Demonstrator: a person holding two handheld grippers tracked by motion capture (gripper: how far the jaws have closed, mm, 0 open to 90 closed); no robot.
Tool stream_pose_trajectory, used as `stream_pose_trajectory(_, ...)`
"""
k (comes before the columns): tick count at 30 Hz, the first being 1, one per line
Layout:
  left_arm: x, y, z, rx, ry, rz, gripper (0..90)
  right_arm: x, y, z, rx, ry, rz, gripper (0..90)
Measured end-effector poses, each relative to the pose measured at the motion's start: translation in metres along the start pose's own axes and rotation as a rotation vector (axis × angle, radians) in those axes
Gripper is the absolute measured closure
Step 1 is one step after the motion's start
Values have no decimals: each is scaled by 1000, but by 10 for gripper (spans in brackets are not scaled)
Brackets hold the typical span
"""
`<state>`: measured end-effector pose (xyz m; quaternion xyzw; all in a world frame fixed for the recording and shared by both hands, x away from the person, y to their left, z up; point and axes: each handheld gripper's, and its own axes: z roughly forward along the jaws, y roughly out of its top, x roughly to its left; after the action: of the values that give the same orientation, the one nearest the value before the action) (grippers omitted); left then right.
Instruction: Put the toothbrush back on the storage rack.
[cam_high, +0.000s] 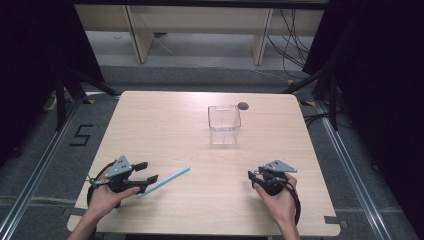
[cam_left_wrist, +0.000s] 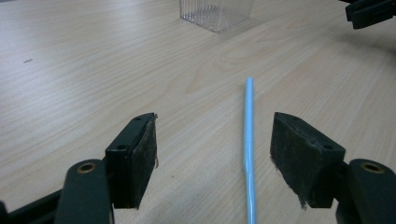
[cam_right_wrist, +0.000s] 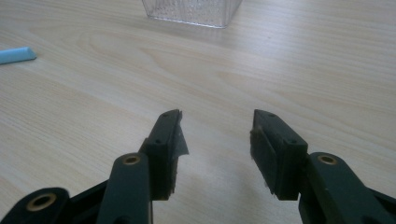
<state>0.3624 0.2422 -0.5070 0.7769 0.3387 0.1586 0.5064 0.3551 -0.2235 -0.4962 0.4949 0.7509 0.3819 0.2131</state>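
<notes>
Nearest, at the person's edge of the table (cam_high: 165, 125): left gripper (cam_high: 149, 172) and right gripper (cam_high: 254, 176), one in each hand, both low over the wood, both with jaws spread and gripping nothing.

Between the left gripper's (cam_left_wrist: 212, 149) pads — touching neither, closer to the right-hand pad in the left gripper view: a pale blue straw (cam_left_wrist: 249, 140), thin, straight, flat on the table, slightly kinked near its close end. From above, straw (cam_high: 167, 180) slanted, far tip aimed up toward the table's middle.

In the right gripper view: bare wood between the open pads of the right gripper (cam_right_wrist: 215, 140), blue straw tip (cam_right_wrist: 16, 55) at the left edge.

Farther off, well apart from both — clear ribbed plastic box (cam_high: 224, 123), upright, beside a dark round spot (cam_high: 243, 105).
</notes>
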Motion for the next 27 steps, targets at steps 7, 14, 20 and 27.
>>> stream_pose_trajectory(7, -2, 8, 4, 38, -11, 5, 335, -4, 4, -8, 13, 0, 10, 516)
stream_pose_trajectory(14, -4, 16, 13, 107, -50, 34, 376, -8, 6, -9, 40, -8, 24, 506)
stream_pose_trajectory(20, -7, 27, 23, 188, -70, 86, 417, -10, 7, -11, 73, -17, -12, 505)
stream_pose_trajectory(27, -11, 39, 38, 292, -104, 132, 491, -9, 11, -11, 97, 0, -13, 500)
